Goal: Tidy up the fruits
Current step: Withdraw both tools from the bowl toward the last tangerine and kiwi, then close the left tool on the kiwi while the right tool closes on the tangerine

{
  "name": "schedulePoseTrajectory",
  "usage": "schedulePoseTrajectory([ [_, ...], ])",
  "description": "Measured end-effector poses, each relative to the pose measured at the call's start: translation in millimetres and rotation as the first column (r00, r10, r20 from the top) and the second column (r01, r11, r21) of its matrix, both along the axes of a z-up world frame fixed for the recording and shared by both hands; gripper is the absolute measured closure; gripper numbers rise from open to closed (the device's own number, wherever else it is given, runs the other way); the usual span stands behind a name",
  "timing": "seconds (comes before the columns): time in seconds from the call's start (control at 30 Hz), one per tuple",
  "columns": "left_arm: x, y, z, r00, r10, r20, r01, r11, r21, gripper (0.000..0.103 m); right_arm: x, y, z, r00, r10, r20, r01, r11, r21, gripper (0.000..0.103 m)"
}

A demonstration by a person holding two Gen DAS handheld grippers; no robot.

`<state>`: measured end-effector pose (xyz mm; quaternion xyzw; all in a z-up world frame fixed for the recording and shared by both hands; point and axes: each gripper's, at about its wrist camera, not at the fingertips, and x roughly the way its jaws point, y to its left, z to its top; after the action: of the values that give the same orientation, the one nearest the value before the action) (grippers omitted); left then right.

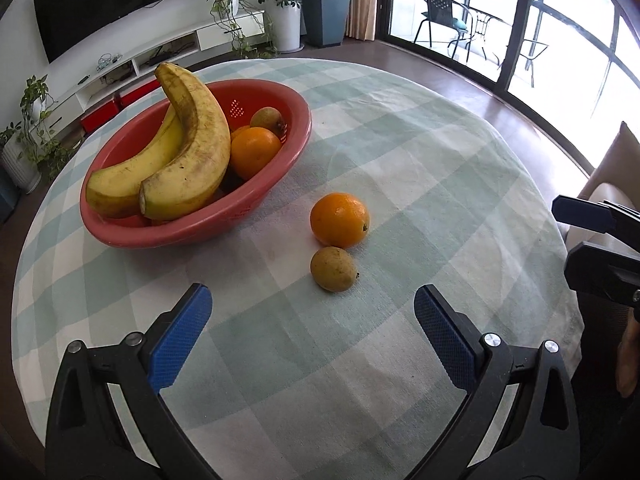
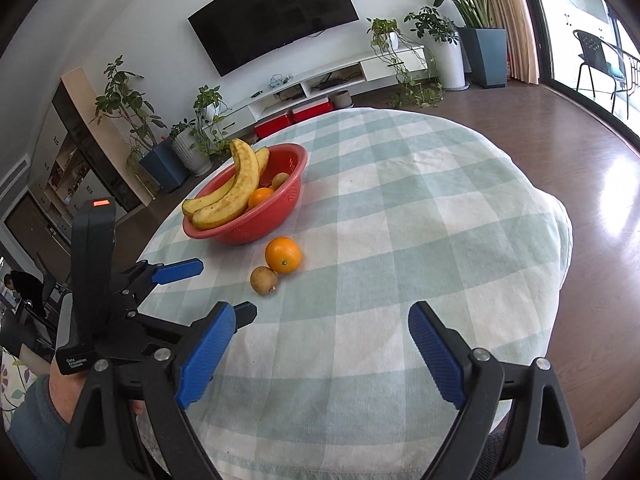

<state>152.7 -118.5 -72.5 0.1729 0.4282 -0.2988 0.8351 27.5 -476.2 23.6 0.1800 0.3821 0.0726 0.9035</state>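
Observation:
A red bowl (image 1: 256, 204) on the checked tablecloth holds two bananas (image 1: 188, 152), an orange (image 1: 254, 152) and a small brown fruit (image 1: 267, 117). A loose orange (image 1: 339, 220) and a small brown-yellow fruit (image 1: 333, 269) lie touching on the cloth to the right of the bowl. My left gripper (image 1: 312, 304) is open and empty, just short of the small fruit. My right gripper (image 2: 320, 320) is open and empty, further back over the near cloth; it also shows at the right edge of the left wrist view (image 1: 576, 232). The loose orange (image 2: 283, 255), small fruit (image 2: 263, 280) and bowl (image 2: 256, 228) also show in the right wrist view.
The round table (image 2: 400, 200) is covered with a green and white checked cloth. Beyond it are a TV wall, a low white cabinet, potted plants (image 2: 452, 40) and glass balcony doors. A cushion or chair (image 1: 608, 176) is at the table's right side.

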Motion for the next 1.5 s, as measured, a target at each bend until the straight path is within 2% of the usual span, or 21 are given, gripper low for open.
schedulePoseTrajectory([
  [0.2, 7.2, -14.1, -1.1, 1.000, 0.001, 0.008, -0.001, 1.000, 0.005, 0.002, -3.0, -2.6, -0.2, 1.000, 0.001, 0.003, -0.001, 1.000, 0.006, 0.012],
  [0.33, 12.0, -20.8, -5.3, 1.000, 0.003, -0.003, -0.003, 1.000, 0.011, 0.017, -2.5, -3.7, -1.2, 1.000, 0.001, 0.001, -0.001, 1.000, 0.011, 0.013],
  [0.53, 17.4, -23.5, -12.2, 1.000, 0.004, -0.018, -0.004, 1.000, 0.011, 0.026, -3.9, -3.1, 0.2, 1.000, 0.001, 0.011, -0.001, 1.000, 0.001, 0.013],
  [0.8, 25.3, -18.7, -20.4, 0.999, 0.021, -0.028, -0.021, 1.000, 0.012, 0.032, -3.7, -2.0, 1.4, 1.000, 0.009, 0.008, -0.009, 1.000, -0.001, 0.013],
  [0.93, 28.4, -16.2, -23.8, 0.999, 0.021, -0.040, -0.020, 1.000, 0.009, 0.043, -4.2, -0.7, 2.2, 1.000, 0.011, 0.010, -0.011, 1.000, -0.010, 0.013],
  [1.17, 30.2, -13.5, -27.3, 0.999, 0.012, -0.047, -0.012, 1.000, 0.003, 0.051, -4.8, 0.4, 2.4, 1.000, 0.011, 0.010, -0.011, 1.000, -0.015, 0.014],
  [1.33, 27.6, -20.2, -26.8, 0.999, -0.016, -0.036, 0.017, 1.000, 0.023, 0.072, -4.2, 2.1, 0.8, 1.000, 0.015, 0.004, -0.015, 1.000, -0.021, 0.015],
  [1.5, 20.2, -21.4, -25.7, 0.999, -0.033, -0.026, 0.034, 0.999, 0.029, 0.075, -4.1, 2.4, -0.3, 1.000, 0.015, 0.005, -0.015, 1.000, -0.024, 0.015],
])
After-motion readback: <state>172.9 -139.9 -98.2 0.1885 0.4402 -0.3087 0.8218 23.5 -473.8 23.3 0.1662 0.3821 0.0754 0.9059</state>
